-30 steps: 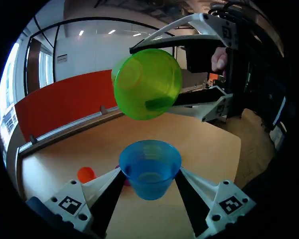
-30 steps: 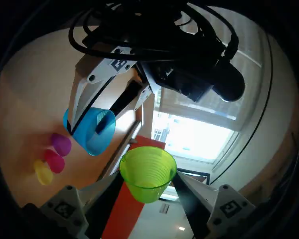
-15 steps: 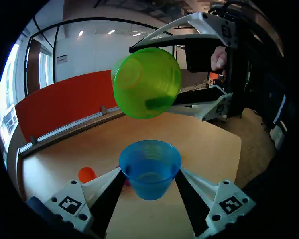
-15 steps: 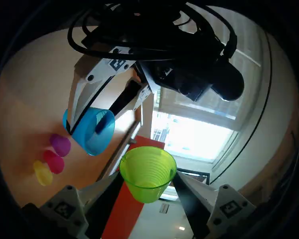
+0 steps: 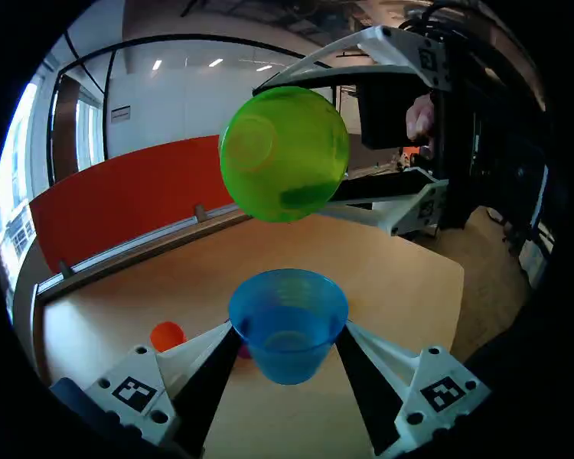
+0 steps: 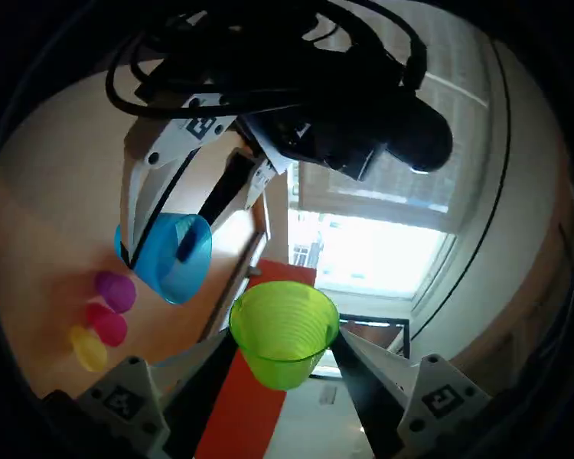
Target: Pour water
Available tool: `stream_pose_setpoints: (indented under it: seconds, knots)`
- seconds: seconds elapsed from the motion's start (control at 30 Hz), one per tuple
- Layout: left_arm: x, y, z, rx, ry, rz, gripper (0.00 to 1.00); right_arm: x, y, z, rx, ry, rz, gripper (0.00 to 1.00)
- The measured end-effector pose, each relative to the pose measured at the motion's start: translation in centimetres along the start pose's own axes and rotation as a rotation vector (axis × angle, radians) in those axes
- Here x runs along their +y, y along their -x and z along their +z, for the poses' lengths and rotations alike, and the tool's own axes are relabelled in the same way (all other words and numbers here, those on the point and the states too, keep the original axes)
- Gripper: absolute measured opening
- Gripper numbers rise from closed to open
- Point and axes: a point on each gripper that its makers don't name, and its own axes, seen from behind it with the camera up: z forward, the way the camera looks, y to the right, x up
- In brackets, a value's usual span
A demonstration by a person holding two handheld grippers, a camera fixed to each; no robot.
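In left tongs (image 5: 287,336): blue cup (image 5: 288,321), upright, pinched between both fingers, over tabletop (image 5: 409,283). In right tongs (image 6: 284,348): green cup (image 6: 284,329), pinched likewise, tipped on side, above blue cup and apart from it.

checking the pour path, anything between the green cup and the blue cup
Nothing: in the left gripper view the gap between green cup and blue cup is bare.

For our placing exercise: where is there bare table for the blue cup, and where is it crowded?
Bare wood stretches from the blue cup to the right edge of the table, below the green cup. Crowded: around the orange cup, purple cup, pink cup and yellow cup.
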Motion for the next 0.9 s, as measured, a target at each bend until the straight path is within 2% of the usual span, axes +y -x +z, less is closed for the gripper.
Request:
stream_pose_setpoints:
  seconds: [0.07, 0.17, 0.27, 0.37, 0.47, 0.57, 0.9]
  knots:
    - [-0.1, 0.0, -0.1, 0.002, -0.003, -0.001, 0.83, -0.2, -3.8, -2.2, 0.017, 0.008, 0.068, 0.89]
    - [-0.2, 0.0, -0.1, 0.002, -0.006, -0.001, 0.83, -0.7, -7.4, -5.9, 0.001, 0.010, 0.197, 0.89]
    - [-0.3, 0.0, -0.2, 0.003, -0.011, 0.001, 0.83, -1.4, -10.0, -9.2, -0.014, 0.009, 0.329, 0.88]
    - [-0.4, 0.0, -0.2, 0.006, -0.015, 0.001, 0.83, -2.1, -11.5, -11.6, -0.023, 0.006, 0.446, 0.88]
    - [-0.5, -0.1, -0.2, 0.009, -0.018, -0.002, 0.83, -2.6, -12.3, -13.1, -0.032, 0.011, 0.539, 0.89]
    - [-0.7, -0.2, -0.3, 0.012, -0.024, -0.004, 0.83, -2.7, -12.4, -13.9, -0.044, 0.022, 0.601, 0.89]
    - [-1.1, -0.3, -0.6, 0.017, -0.039, -0.004, 0.83, -4.3, -11.2, -14.5, -0.074, 0.026, 0.813, 0.89]
